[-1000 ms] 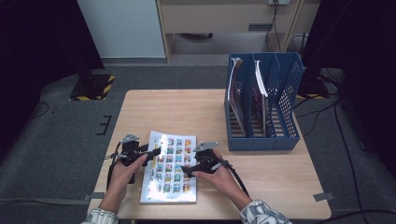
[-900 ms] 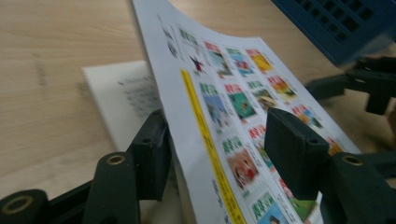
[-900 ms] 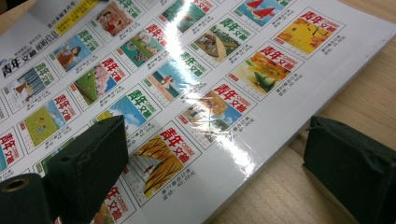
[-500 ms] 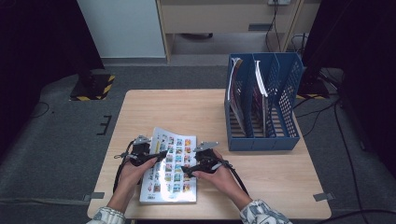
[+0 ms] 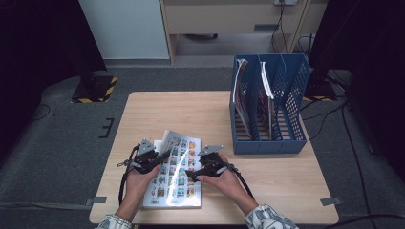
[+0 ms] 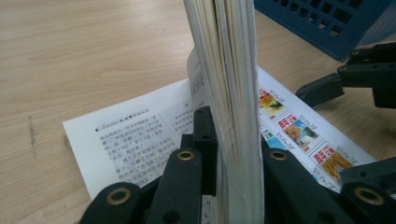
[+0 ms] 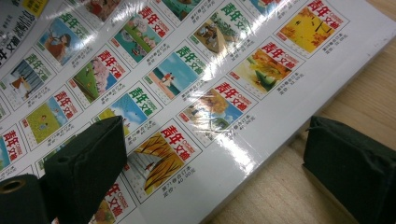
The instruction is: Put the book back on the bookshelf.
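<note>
Since a second ago the left gripper [image 5: 152, 160] has slid in from the magazine's [image 5: 177, 176] left edge and lifted a wad of pages; its jaws have just been closing on them. From the high view, the magazine lies at the near edge of the table [image 5: 200, 112], left of the blue file rack [image 5: 268, 112], right gripper [image 5: 195, 172] on its right side. Left gripper view: jaws clamped on the upright page stack [image 6: 231, 93]. Right gripper view: jaws spread apart, one pad over the cover [image 7: 187, 79], the other over the wood past its edge, gripping nothing.
</note>
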`<state>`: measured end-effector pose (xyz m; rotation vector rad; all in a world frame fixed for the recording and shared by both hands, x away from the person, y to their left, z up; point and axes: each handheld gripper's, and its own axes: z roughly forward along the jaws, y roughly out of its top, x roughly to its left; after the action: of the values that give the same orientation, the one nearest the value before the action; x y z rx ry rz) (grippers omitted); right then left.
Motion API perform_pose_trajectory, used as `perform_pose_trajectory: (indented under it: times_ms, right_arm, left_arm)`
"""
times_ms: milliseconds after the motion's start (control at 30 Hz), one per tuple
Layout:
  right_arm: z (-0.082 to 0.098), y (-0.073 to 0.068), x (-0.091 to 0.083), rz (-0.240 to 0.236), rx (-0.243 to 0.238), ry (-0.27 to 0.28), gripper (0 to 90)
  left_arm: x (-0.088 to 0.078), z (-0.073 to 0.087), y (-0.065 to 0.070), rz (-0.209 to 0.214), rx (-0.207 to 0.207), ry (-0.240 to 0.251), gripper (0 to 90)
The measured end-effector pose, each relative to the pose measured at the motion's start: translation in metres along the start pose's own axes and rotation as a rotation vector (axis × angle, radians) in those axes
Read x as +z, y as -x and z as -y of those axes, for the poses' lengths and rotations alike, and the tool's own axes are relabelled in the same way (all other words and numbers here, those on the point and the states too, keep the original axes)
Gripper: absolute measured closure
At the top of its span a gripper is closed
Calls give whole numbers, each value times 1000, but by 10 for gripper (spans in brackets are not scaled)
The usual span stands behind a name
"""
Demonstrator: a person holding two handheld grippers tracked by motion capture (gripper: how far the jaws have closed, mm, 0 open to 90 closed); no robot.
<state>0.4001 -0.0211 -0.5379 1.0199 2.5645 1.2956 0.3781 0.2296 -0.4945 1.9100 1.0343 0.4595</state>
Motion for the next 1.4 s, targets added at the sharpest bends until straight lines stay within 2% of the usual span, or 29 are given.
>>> perform_pose_trajectory:
  times_ms: [33,200,400,467,567,633,800,900,1033,1133,1167,1200,1233,1267,1300,1333,1367,1400]
  right_arm:
    - [0,0,0,-4,3,-1,63]
    - [0,2,-1,-20,15,8,58]
    - [1,5,-2,-59,54,27,56]
    - [1,6,-2,-86,69,35,58]
    - [1,6,-2,-102,73,35,59]
    - [1,4,-2,-126,52,32,62]
    - [1,2,-1,-148,64,17,62]
    - [1,2,-1,-145,68,17,61]
    - [2,2,-1,-137,60,23,61]
    - [2,2,-1,-133,55,25,66]
    - [2,2,-1,-130,53,24,66]
    - [2,1,0,-124,45,23,67]
    - [2,1,-1,-124,36,20,67]
    - [2,1,-1,-124,36,20,67]
    - [2,1,-1,-123,36,19,67]
    - [2,1,-1,-122,34,19,68]
    - [2,1,-1,-122,34,19,67]
    - [2,1,-1,-121,33,18,67]
  left_arm:
    - [-3,-2,2,3,21,10,826]
    - [-9,-6,8,3,59,34,827]
    - [-18,-9,8,27,50,79,827]
    - [-20,-10,8,32,51,90,827]
    - [-23,-10,7,47,34,106,828]
    - [-23,-10,7,51,40,112,828]
    - [-23,-10,5,68,28,122,827]
    - [-19,-9,1,68,20,115,823]
    - [-10,-3,-7,37,-8,72,816]
    - [-4,0,-10,16,-7,46,779]
    - [-2,2,-13,-7,-18,36,779]
    - [1,4,-18,-42,-38,30,669]
    - [2,6,-20,-84,-41,23,579]
    - [2,6,-20,-84,-41,23,510]
    - [2,7,-24,-127,-37,2,510]
    - [1,8,-26,-146,-38,-5,474]
    - [-1,9,-29,-187,-26,-16,434]
    - [-3,10,-31,-202,-16,-12,412]
